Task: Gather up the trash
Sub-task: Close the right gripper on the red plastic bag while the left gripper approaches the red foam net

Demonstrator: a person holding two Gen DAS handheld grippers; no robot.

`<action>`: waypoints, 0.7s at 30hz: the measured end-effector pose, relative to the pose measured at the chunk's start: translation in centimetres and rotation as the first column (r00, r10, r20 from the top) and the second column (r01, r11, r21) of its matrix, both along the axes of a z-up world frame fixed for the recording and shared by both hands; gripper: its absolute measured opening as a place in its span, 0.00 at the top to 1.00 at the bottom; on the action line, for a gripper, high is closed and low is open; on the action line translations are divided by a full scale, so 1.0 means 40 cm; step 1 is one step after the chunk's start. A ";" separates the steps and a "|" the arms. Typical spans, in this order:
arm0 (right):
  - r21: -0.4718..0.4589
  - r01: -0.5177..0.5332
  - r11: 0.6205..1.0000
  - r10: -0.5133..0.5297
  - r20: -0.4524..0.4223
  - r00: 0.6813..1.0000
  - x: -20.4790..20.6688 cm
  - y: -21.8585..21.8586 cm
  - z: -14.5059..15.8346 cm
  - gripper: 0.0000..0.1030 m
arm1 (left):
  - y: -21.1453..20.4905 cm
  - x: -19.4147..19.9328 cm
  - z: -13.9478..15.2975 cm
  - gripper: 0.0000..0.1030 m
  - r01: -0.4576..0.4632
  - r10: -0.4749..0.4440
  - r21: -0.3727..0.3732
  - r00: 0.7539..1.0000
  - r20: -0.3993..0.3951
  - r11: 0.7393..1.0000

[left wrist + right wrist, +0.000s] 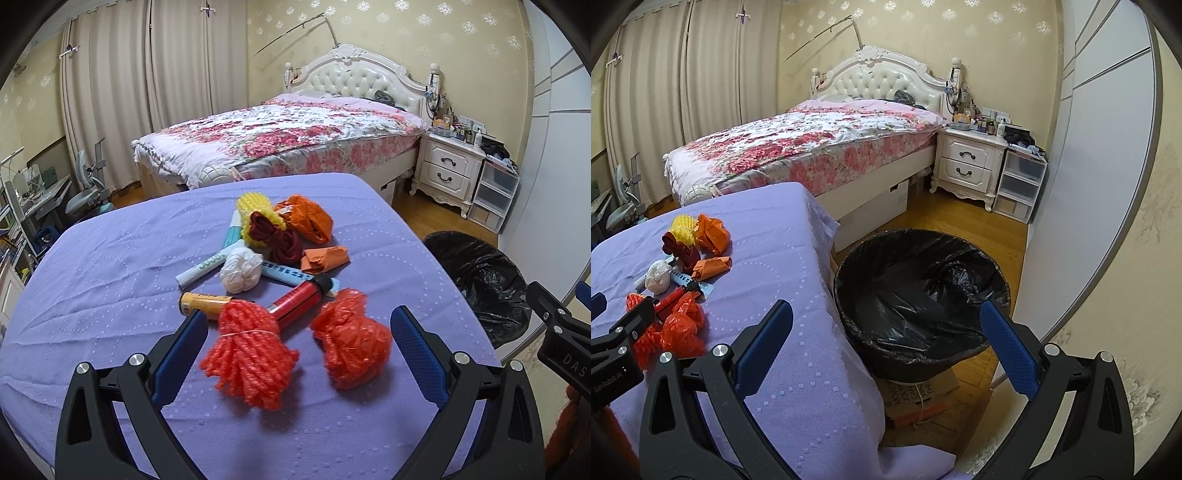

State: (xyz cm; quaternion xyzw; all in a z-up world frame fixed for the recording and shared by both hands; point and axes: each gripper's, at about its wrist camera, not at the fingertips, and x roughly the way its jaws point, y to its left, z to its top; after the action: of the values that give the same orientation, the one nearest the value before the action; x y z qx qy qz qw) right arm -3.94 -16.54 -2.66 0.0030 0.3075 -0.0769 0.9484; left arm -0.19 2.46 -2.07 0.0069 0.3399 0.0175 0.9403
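From my left wrist camera, my left hand-held gripper (299, 350) is spread wide and empty, its blue pads flanking two pieces at the near end of the pile: a red foam net (249, 356) tied at its waist with a band, and a crumpled red plastic bag (351, 341) just beside it. The net's long axis runs toward me and away, its loose fringe on the near side. Behind them lies a red tube (299, 301), slanting from near left up to far right, black cap at the far end. More trash sits further back on the purple-covered table (110, 295): a white wad (240, 273), orange wrappers (306, 218), a yellow net (256, 214).

From my right wrist camera, my right hand-held gripper (886, 332) is also open and holds nothing, hovering at the table's edge over the black-lined trash bin (919, 295). The bin looks empty as far as I can see, so I judge collecting has barely begun and the whole pile is left.
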 end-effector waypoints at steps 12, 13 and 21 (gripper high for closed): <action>0.029 -0.132 0.991 0.134 -0.075 0.988 0.040 0.107 -0.015 0.25 | 0.134 -0.013 -0.003 0.28 -0.082 0.083 0.049 0.996 -0.025 0.995; 0.028 -0.145 0.989 0.147 -0.081 0.986 0.046 0.117 -0.015 0.26 | 0.144 -0.013 -0.005 0.28 -0.084 0.086 0.049 0.996 -0.033 0.995; 0.020 -0.259 0.966 0.259 -0.103 0.960 0.065 0.236 -0.006 0.27 | 0.227 -0.026 -0.004 0.28 -0.119 0.121 0.054 0.992 -0.043 0.991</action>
State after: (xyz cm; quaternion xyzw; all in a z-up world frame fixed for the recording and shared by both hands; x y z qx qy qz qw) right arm -1.32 -7.08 -2.91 -0.0385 0.3549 0.0486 0.9329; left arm -1.23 11.53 -2.22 0.0108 0.3607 0.0825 0.9290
